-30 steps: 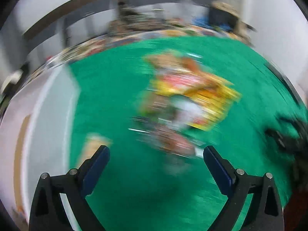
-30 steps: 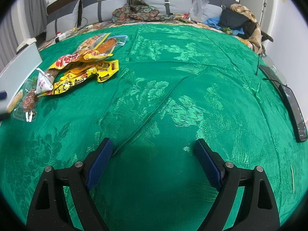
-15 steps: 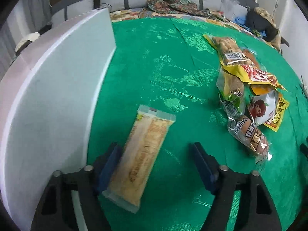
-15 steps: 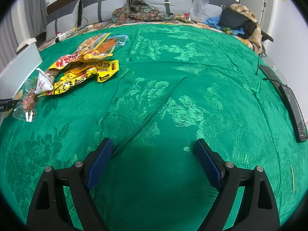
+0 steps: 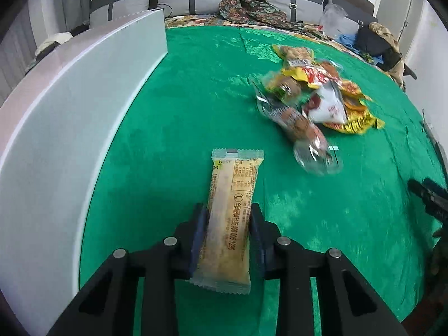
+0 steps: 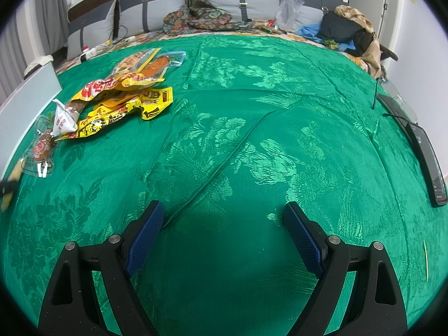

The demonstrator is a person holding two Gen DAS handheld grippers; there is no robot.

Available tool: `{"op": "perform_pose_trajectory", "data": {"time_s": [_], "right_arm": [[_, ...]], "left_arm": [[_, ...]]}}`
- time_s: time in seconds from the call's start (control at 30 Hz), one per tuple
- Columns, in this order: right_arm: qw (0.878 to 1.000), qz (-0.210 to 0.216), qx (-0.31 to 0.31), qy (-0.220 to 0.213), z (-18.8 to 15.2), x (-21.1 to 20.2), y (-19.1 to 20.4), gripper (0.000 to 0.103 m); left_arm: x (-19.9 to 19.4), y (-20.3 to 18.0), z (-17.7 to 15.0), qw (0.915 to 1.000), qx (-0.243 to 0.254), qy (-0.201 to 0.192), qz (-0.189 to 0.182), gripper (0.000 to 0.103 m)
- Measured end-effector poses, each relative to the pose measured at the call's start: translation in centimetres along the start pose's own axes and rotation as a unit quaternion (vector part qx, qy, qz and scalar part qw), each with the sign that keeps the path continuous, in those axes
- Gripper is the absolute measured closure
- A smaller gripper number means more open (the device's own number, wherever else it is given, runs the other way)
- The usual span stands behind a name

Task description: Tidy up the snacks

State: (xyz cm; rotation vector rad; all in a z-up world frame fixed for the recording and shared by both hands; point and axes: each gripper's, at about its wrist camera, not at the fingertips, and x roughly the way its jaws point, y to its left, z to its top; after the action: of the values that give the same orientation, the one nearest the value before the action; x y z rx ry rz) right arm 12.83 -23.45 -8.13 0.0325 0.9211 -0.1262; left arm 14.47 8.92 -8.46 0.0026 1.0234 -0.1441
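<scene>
My left gripper point(image 5: 227, 215) is shut on a long beige snack bar point(image 5: 233, 196) in a clear wrapper, held just above the green cloth. A pile of snack packets point(image 5: 316, 95) lies ahead to the right; it also shows in the right wrist view point(image 6: 112, 98) at far left. A white box point(image 5: 64, 123) stands along the left. My right gripper point(image 6: 222, 218) is open and empty over bare green cloth.
A green patterned cloth point(image 6: 252, 112) covers the bed. A dark remote-like device point(image 6: 425, 156) with a cable lies at the right edge. Pillows point(image 6: 156, 8), clothes and bags point(image 6: 344, 28) sit at the headboard. The right gripper shows at the left wrist view's right edge point(image 5: 428, 196).
My left gripper swung toward the white box, came over the snack bar and closed on it. The right gripper has not moved.
</scene>
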Motion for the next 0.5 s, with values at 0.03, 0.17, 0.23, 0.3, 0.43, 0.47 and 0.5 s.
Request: {"op": "perform_pose_trajectory", "data": {"time_s": [0.03,0.17,0.23,0.3,0.43,0.47,0.5], "right_arm": [[1.0,0.0,0.0,0.0,0.0,0.0,0.0,0.013],[1.0,0.0,0.0,0.0,0.0,0.0,0.0,0.013],[1.0,0.0,0.0,0.0,0.0,0.0,0.0,0.013],[1.0,0.0,0.0,0.0,0.0,0.0,0.0,0.013],[1.0,0.0,0.0,0.0,0.0,0.0,0.0,0.013],[1.0,0.0,0.0,0.0,0.0,0.0,0.0,0.013],[1.0,0.0,0.0,0.0,0.0,0.0,0.0,0.013]], "left_arm": [[-0.2,-0.1,-0.4,1.0,0.002,-0.003,-0.004,0.053],[0.3,0.0,-0.6,0.9999,0.005,-0.008,0.012,0.019],[0.6,0.3,-0.5,0.9996,0.012,-0.008,0.024,0.014],[0.9,0.7,-0.4,0.9996,0.011,-0.003,0.024,0.004],[1.2,1.3,-0.4,0.9996,0.014,-0.014,0.021,0.0],[1.1,1.4,-0.5,0.9995,0.015,-0.019,0.02,0.0],[1.0,1.4,-0.6,0.9994,0.014,-0.025,0.02,0.0]]}}
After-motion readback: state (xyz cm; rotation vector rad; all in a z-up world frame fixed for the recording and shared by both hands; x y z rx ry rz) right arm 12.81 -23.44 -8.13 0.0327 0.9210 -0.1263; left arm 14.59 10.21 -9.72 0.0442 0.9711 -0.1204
